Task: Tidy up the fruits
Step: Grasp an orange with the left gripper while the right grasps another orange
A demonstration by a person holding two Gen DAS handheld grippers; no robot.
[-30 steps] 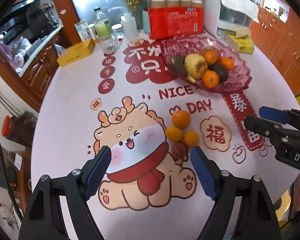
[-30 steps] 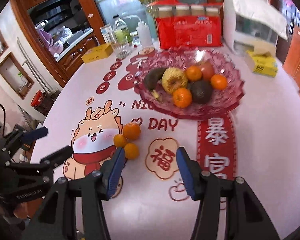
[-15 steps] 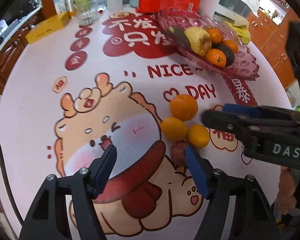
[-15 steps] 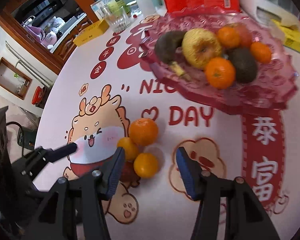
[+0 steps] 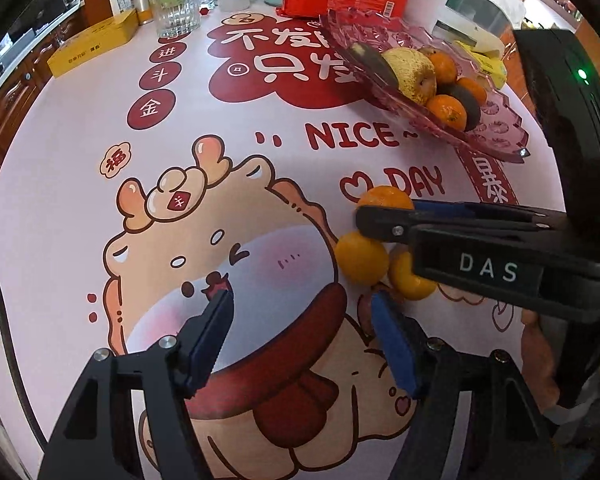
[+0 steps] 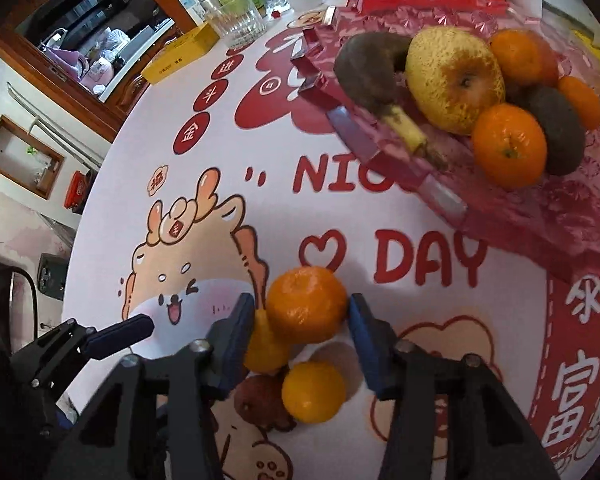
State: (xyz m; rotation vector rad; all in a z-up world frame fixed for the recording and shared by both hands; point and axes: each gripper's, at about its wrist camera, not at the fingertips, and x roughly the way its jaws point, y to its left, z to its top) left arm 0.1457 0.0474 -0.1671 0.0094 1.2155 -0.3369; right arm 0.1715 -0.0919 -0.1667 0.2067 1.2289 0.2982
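Right gripper [image 6: 302, 312] has just been closing, fingers [image 6: 236, 328] now pinching the top orange [image 6: 306, 304] of a small fruit cluster mid-worktop [image 6: 228, 208], near the pink fruit tray [image 6: 540, 216]. Left gripper [image 5: 300, 312] fingers spread, empty, just beside the cluster.

Wooden cabinets [image 6: 112, 92] edge the room; a recessed wall niche [image 6: 20, 156] sits lower left.
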